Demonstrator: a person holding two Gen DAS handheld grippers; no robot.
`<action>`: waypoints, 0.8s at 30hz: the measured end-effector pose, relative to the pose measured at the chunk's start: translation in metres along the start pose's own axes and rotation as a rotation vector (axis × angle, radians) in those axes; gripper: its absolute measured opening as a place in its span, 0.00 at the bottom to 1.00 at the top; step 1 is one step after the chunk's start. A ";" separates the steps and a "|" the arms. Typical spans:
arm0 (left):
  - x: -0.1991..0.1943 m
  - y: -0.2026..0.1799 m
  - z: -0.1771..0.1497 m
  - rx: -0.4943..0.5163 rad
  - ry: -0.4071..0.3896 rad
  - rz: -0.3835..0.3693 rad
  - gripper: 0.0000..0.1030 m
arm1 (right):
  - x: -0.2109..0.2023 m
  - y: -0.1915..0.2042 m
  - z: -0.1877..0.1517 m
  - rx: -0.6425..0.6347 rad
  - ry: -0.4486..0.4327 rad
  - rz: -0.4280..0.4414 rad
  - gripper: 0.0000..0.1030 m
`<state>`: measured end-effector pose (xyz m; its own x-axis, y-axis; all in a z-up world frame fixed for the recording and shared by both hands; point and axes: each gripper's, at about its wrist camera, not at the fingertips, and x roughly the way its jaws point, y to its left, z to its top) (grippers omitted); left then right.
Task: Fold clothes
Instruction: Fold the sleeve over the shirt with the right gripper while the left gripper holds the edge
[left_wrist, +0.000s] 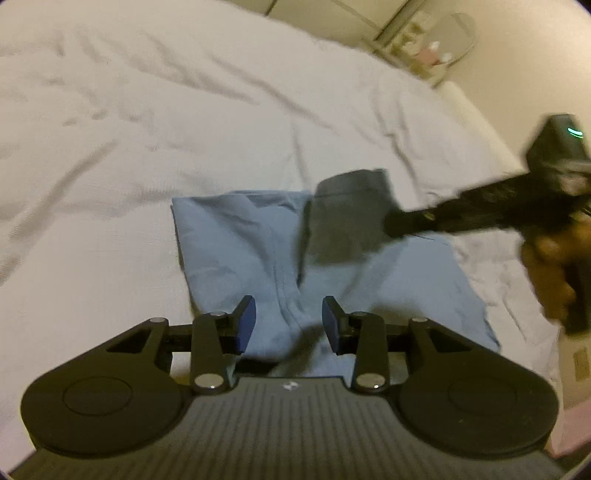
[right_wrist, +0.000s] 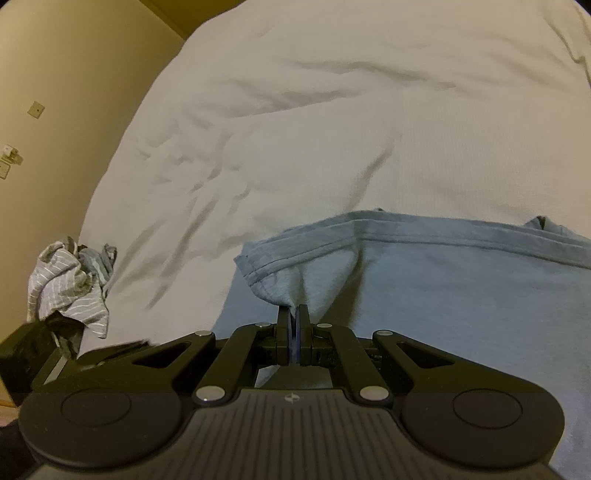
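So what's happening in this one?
A person with a gripper in each hand is folding a blue shirt on a bed with a white cover. The right gripper is shut on a pinch of the shirt near its hemmed edge, with the fabric bunched at its tips. The left gripper is open over a seam of the shirt and grips nothing. A crumpled striped garment sits at the bed's edge, apart from the shirt.

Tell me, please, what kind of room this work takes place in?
Probably a bedroom. A light blue garment lies on a bed with a wrinkled white cover, a crumpled striped cloth sits at the bed's edge, and a small shelf of toiletries stands behind.
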<state>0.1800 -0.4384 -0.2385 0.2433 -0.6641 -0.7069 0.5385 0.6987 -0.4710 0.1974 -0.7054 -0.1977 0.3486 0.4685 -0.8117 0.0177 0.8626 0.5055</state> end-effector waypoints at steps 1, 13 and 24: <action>-0.005 -0.005 -0.003 0.040 0.008 -0.011 0.43 | 0.000 0.001 0.001 0.002 -0.001 0.005 0.01; 0.032 -0.039 -0.032 0.243 0.181 -0.026 0.50 | -0.009 0.008 0.011 -0.012 -0.007 0.038 0.01; 0.037 -0.041 -0.024 0.288 0.142 0.002 0.49 | -0.019 0.008 0.013 -0.014 -0.008 0.065 0.02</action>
<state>0.1478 -0.4858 -0.2579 0.1408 -0.6049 -0.7838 0.7492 0.5826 -0.3150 0.2028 -0.7092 -0.1747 0.3565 0.5218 -0.7750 -0.0180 0.8332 0.5527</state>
